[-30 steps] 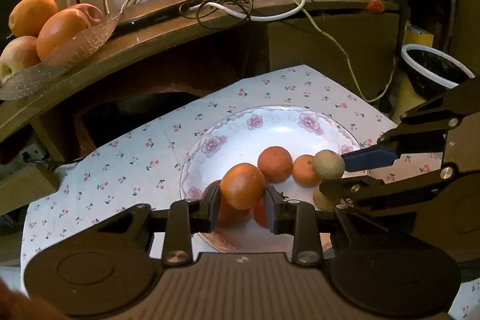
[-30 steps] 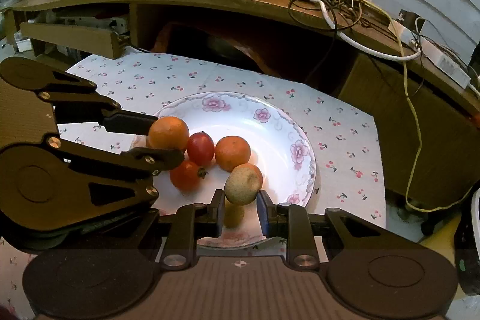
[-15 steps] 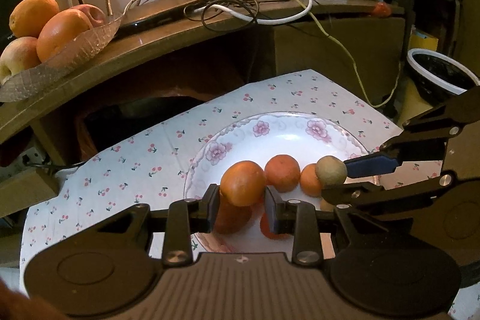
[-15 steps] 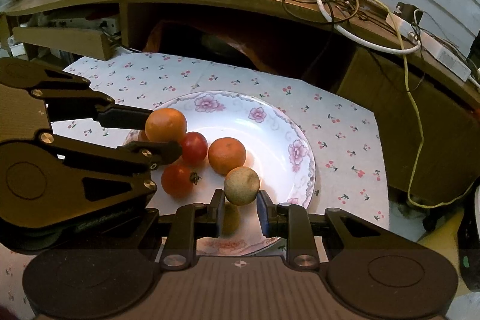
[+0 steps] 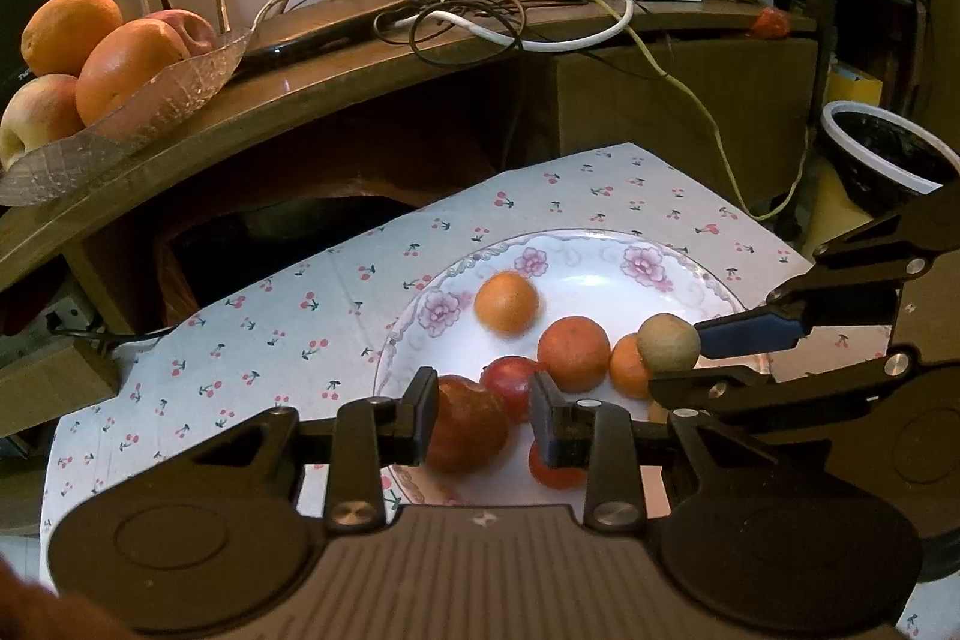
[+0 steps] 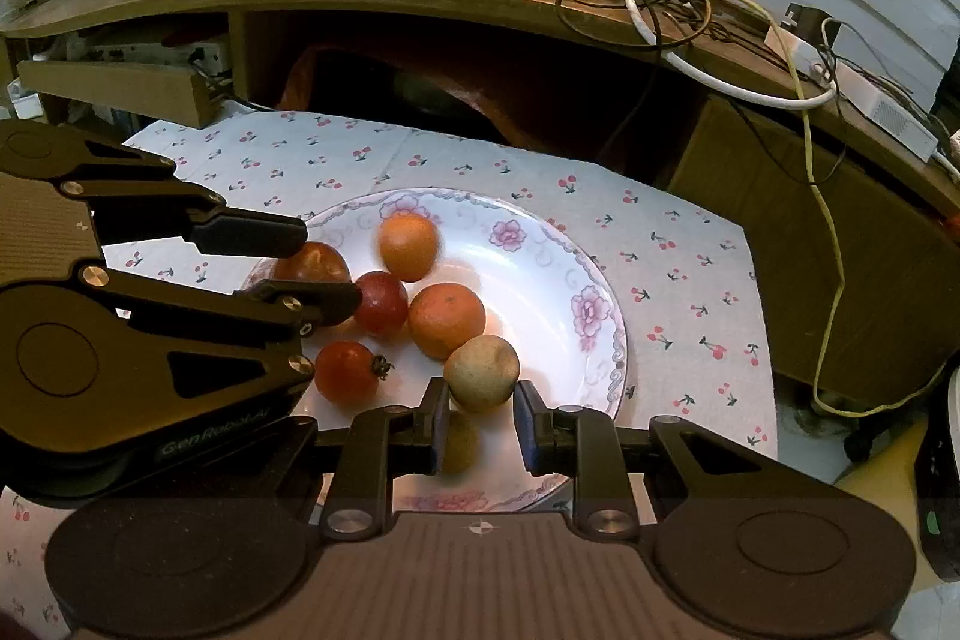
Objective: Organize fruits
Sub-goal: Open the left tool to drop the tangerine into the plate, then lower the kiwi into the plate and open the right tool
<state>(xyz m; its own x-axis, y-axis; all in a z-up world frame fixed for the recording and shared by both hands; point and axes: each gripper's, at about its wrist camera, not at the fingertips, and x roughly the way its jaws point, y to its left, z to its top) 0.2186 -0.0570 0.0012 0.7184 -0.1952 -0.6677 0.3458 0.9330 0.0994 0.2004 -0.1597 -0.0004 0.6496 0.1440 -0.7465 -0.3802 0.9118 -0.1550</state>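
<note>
Brown fruit (image 6: pixel 481 372) in right claw (image 6: pixel 480 415)

Your left hand-held gripper (image 5: pixel 483 415) points down and forward, its two fingers (image 5: pixel 420 415) parted with nothing pinched between them; the pads are free. Your right hand-held gripper (image 6: pixel 480 421) tilts down at a similar slant, its fingers (image 6: pixel 435 424) closed on a small brownish-green fruit (image 6: pixel 481 372) held at the tips. The two grippers sit side by side, close together, the left one's fingers reaching across in front of the right.
</note>
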